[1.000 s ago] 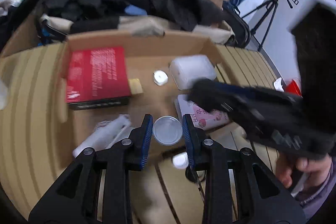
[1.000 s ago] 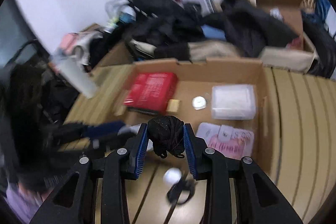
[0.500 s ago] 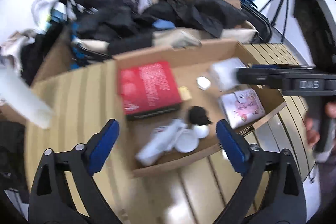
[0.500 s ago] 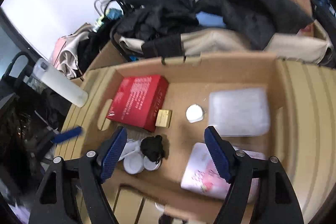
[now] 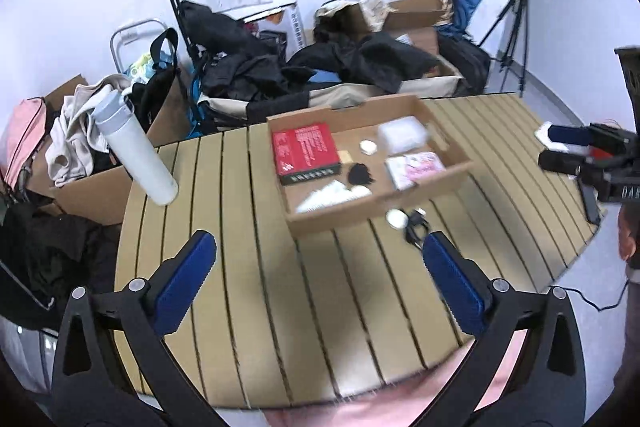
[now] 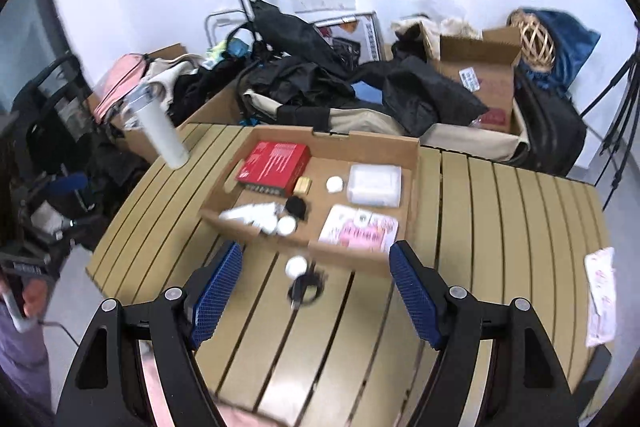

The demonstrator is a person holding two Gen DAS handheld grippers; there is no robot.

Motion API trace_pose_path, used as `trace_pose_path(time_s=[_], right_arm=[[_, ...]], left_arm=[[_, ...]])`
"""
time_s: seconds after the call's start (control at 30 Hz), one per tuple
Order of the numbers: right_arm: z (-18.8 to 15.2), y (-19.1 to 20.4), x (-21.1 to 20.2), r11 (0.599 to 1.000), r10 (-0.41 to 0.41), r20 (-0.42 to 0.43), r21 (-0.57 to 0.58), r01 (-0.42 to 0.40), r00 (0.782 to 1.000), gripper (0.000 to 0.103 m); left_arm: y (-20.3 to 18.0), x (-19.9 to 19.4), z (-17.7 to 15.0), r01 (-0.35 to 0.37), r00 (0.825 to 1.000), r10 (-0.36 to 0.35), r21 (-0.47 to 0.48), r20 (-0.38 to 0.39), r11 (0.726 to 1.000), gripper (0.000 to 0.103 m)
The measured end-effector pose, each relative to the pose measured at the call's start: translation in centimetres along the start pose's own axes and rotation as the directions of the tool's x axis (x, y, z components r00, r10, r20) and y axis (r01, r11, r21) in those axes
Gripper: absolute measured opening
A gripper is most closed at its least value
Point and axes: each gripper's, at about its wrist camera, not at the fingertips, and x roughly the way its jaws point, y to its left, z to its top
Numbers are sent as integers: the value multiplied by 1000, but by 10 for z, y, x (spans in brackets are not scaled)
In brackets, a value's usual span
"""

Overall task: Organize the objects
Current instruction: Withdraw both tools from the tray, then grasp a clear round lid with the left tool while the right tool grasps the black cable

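A shallow cardboard box point(image 5: 380, 213) point(image 6: 308, 241) lies on the slatted table. In it are a red carton point(image 5: 306, 151) point(image 6: 276, 163), a black bundle point(image 5: 362, 174) point(image 6: 296, 206), a white tube point(image 5: 324, 197), round white lids point(image 6: 286, 225), a pink card point(image 6: 358, 229) and a clear plastic case point(image 6: 374, 185). In front of the box lie a small white round piece point(image 6: 296, 265) and a black cable point(image 6: 306, 287). My left gripper point(image 5: 318, 255) hangs high above the table's near side, its jaws opening with nothing between them. My right gripper point(image 6: 316, 267) is open and holds nothing.
A white bottle point(image 5: 136, 147) point(image 6: 160, 131) stands at the table's far left corner. Heaped dark clothes, bags and cartons point(image 6: 360, 83) crowd the floor behind the table. A tripod point(image 5: 516, 27) stands at the back right. A paper packet point(image 6: 600, 295) lies at the right edge.
Both grippers have opened and let go: the round lid and the black bundle now lie in the box. Both hands have drawn back and up, so the box looks smaller.
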Motion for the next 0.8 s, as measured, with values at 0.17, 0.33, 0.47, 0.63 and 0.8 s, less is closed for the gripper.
trace_pose_path(time_s=[0.17,0.33,0.47,0.63,0.8], right_arm=[[-83,27,-37,998,-60,70,16,59,996,80],[-161,43,-45,993,16,53,117,-22,998,79],[-172,49,-41,995,14,36,103,-18,999,80],[-162,49,-22,996,1,34,86,-4,999,79],[-141,45,38,998,-9,-15,57,10,1000,79]], left_arm=[[-24,-39,-64,-10,999,13,-56,52,998,103],[-38,-57,-118,22,999,-16,-118,51,993,103],[-36,-45,-124,-8,1000,10,-115,13,993,103],[-27,-29,-116,-3,1000,5,-152,17,988,103],[-22,9,-106,15,1000,-12,-156,24,988,103]])
